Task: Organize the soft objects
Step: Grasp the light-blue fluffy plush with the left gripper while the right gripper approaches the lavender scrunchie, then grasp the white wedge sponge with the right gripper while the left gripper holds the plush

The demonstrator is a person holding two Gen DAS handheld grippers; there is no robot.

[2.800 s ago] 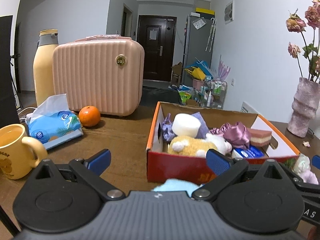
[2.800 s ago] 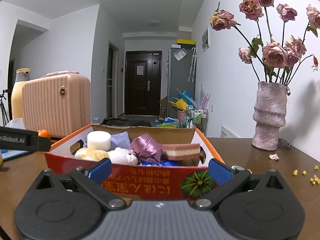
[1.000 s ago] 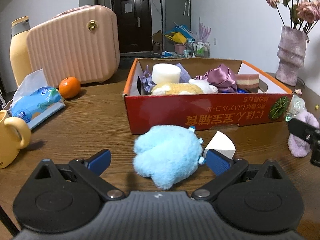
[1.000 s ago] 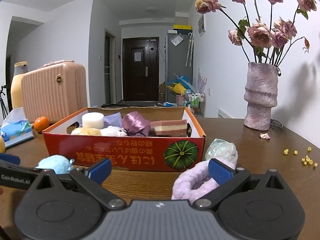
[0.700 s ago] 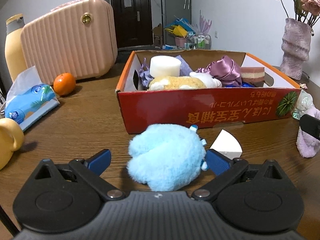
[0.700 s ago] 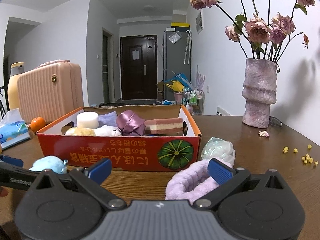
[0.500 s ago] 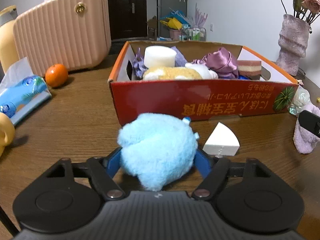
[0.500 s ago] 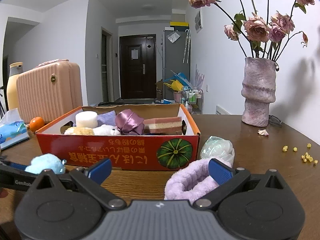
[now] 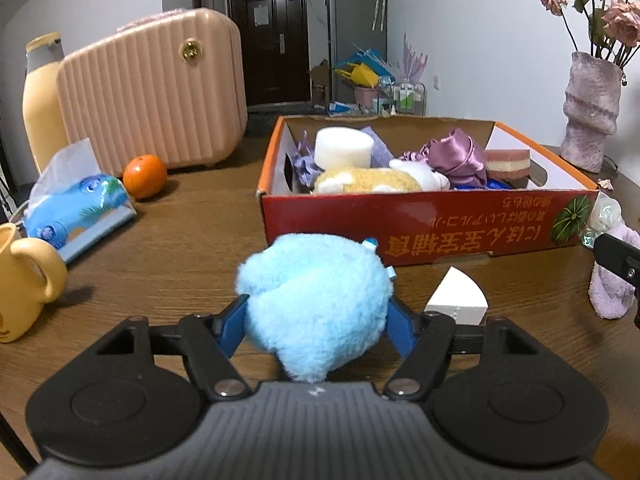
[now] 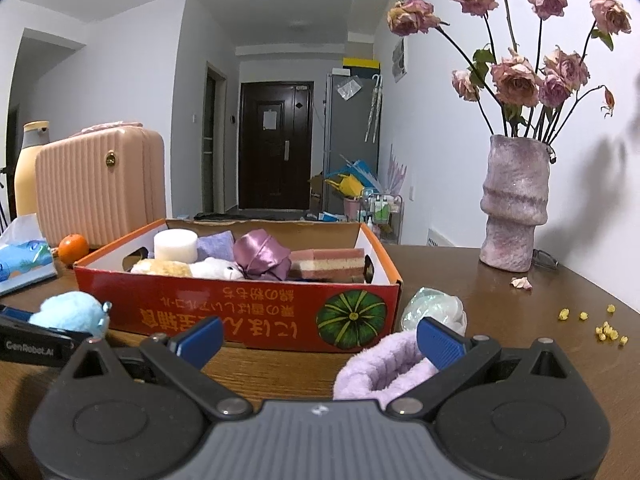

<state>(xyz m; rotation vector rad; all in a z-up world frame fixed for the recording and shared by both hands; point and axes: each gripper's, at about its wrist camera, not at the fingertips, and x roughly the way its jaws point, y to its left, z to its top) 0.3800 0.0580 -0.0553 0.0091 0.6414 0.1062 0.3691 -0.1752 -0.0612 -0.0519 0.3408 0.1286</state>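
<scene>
My left gripper (image 9: 316, 322) is shut on a fluffy light-blue plush (image 9: 316, 300) in front of the red cardboard box (image 9: 432, 220); the plush also shows in the right wrist view (image 10: 70, 314). The box (image 10: 240, 312) holds a white foam cylinder (image 9: 344, 147), a yellow plush (image 9: 364, 180), purple satin cloth (image 9: 456, 156) and a layered sponge (image 9: 507, 159). My right gripper (image 10: 318, 336) is open, its right finger just above a lilac fuzzy band (image 10: 384, 368) lying on the table. A white wedge sponge (image 9: 456, 300) and a pale-green mesh puff (image 10: 434, 308) lie beside the box.
A pink ribbed case (image 9: 152, 92), a tan bottle (image 9: 40, 100), an orange (image 9: 144, 176), a blue tissue pack (image 9: 76, 212) and a yellow mug (image 9: 20, 280) stand at the left. A vase of dried roses (image 10: 514, 208) stands at the right, with yellow crumbs (image 10: 600, 326) near it.
My left gripper has moved up to the blue plush and shut its fingers on it. My right gripper has stayed open and drifted slightly toward the lilac band.
</scene>
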